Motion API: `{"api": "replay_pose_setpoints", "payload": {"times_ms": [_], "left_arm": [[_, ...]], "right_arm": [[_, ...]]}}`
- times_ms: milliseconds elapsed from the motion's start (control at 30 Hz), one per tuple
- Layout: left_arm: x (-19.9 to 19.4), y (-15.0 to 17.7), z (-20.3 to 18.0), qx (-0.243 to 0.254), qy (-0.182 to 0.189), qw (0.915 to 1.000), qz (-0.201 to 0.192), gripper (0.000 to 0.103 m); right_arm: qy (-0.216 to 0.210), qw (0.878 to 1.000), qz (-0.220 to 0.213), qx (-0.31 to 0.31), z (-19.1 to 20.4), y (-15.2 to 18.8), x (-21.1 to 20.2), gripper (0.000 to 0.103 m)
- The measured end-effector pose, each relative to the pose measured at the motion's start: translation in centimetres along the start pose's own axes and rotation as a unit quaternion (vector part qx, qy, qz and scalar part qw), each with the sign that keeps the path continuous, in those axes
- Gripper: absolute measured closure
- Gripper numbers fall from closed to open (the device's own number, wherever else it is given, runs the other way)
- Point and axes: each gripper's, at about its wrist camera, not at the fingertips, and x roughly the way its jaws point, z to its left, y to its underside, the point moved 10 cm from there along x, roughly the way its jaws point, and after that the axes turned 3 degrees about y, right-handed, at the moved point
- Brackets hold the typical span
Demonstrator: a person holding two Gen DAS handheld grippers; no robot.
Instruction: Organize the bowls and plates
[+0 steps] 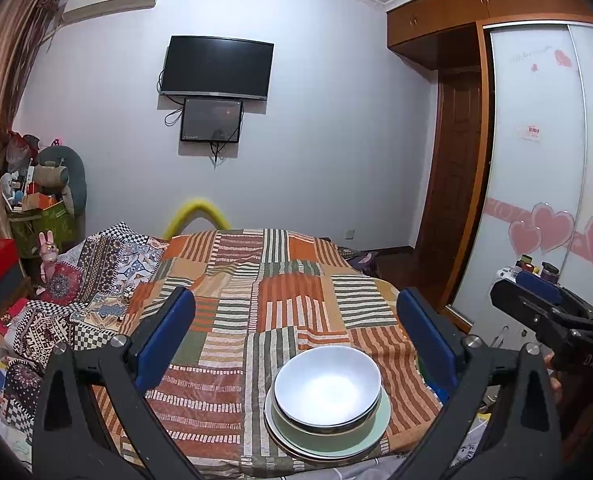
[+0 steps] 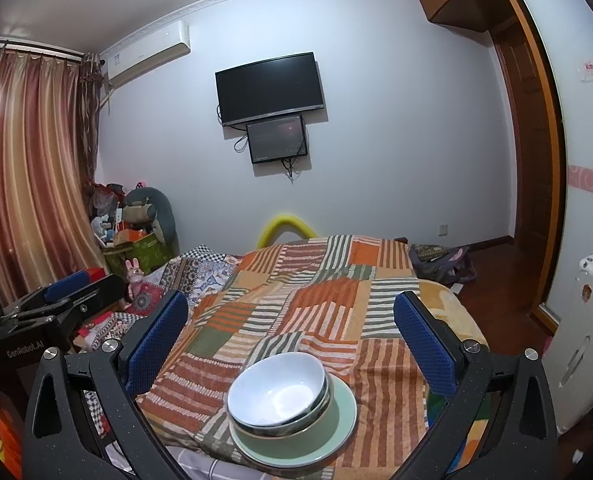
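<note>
Left wrist view puts the bowls (image 1: 327, 390) stacked on plates (image 1: 380, 432) at 6 o'clock on the bed (image 1: 232, 320). Your left gripper (image 1: 295, 336) and right gripper (image 2: 290, 338) both gape, empty. Stack looks hard, slick, breakable; pinch a rim.

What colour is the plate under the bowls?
Pale green. The plate shows best in the right wrist view.
</note>
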Motion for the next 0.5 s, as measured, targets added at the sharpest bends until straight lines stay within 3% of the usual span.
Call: {"api": "replay_pose_setpoints", "payload": {"times_ms": [500], "left_arm": [[0.25,0.41,-0.32,0.002,0.004,1.0,0.007,0.0]], "right_arm": [[-0.001,1.0,0.005,0.006,-0.28,0.11,-0.05,0.0]]}}
